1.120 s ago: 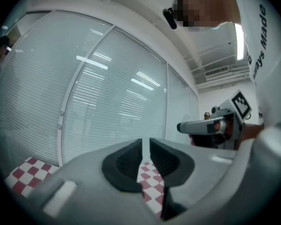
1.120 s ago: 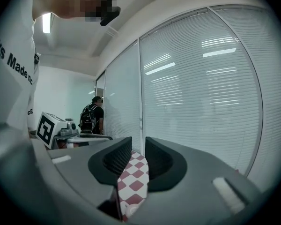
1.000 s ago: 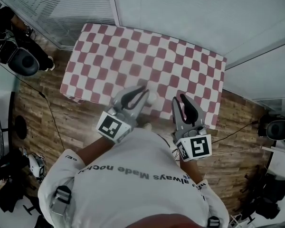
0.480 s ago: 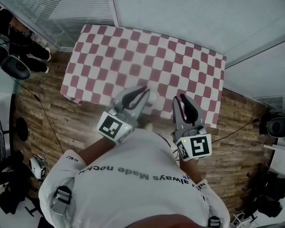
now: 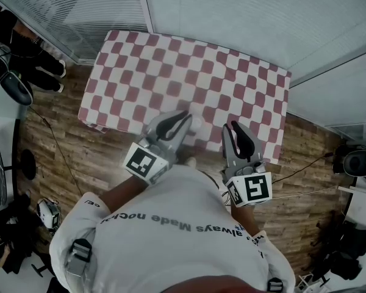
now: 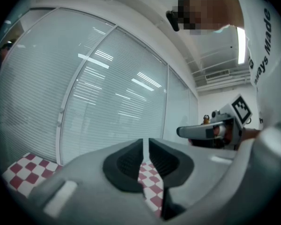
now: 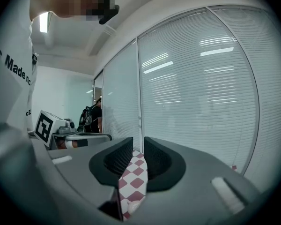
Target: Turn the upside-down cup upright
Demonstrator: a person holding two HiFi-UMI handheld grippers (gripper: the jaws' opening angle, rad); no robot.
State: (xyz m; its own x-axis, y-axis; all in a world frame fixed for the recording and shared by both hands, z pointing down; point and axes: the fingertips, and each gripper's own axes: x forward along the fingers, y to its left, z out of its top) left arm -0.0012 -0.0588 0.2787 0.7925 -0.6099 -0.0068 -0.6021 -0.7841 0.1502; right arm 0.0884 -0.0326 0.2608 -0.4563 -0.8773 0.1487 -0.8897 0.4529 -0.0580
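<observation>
In the head view, a table under a red-and-white checked cloth (image 5: pixel 171 66) stands on a wood-plank floor (image 5: pixel 55 145), with slatted glass walls on its far side. The left gripper (image 5: pixel 184 116) and the right gripper (image 5: pixel 230 127) hang side by side over the table's near edge. A small white cup (image 5: pixel 196 125) sits on the cloth just right of the left gripper's tip, between the two grippers. It is too small to tell which way up it stands.

In the left gripper view, the left gripper (image 6: pixel 145 142) has its dark pads drawn together to a thin slit, with nothing between them. The right gripper (image 6: pixel 180 132) shows at the right.

In the right gripper view, the right gripper (image 7: pixel 138 142) is likewise closed to a narrow gap and empty, with the checked cloth (image 7: pixel 136 172) beyond it.
</observation>
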